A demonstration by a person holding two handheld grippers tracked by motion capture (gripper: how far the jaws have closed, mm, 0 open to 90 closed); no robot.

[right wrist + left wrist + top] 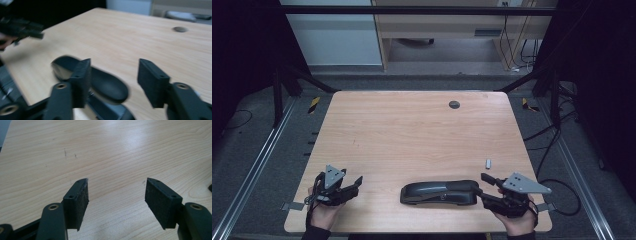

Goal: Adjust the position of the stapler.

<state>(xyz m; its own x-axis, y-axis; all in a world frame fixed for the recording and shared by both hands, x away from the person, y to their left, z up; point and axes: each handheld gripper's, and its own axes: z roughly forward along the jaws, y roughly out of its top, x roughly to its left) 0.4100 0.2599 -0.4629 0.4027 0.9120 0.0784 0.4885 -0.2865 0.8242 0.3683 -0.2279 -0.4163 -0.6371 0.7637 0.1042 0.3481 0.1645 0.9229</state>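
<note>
A long black stapler (439,192) lies on its side-to-side axis near the front edge of the wooden table (412,130). My right gripper (484,189) sits at its right end, jaws apart. In the right gripper view the right gripper (115,66) is open; the stapler (107,86) lies low between and behind the jaws, and neither pad presses on it. My left gripper (352,179) rests at the front left, well apart from the stapler. Seen in its own view, the left gripper (117,186) is open over bare wood.
A small grey piece (487,163) lies on the table just behind the right gripper. A round dark cable hole (454,104) sits near the far edge. Dark frame rails and cables surround the table.
</note>
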